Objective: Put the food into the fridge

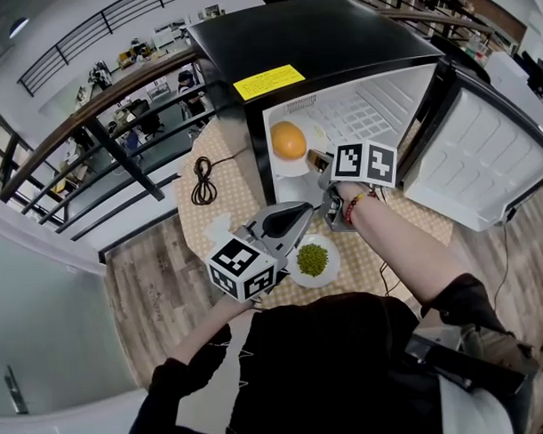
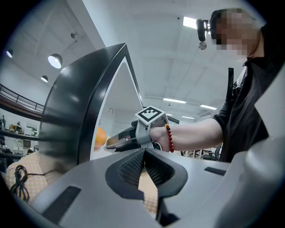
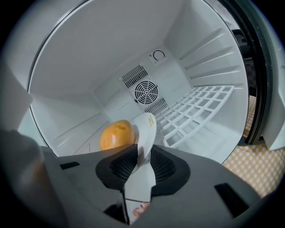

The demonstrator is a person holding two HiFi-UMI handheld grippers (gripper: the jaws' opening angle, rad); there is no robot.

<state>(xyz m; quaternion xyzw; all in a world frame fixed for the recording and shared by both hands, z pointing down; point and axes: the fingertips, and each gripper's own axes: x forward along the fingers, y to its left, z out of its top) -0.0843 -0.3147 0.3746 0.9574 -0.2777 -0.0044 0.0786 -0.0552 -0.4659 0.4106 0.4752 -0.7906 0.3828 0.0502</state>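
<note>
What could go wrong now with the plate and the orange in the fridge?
1. The right gripper holds the plate by its rim only; the orange lies loose on it and may roll off if the plate tips.
2. The plate looks close to the front of the fridge opening, so it might slide out on release.
3. The left gripper hovers beside the dish of green food and might knock it.
</note>
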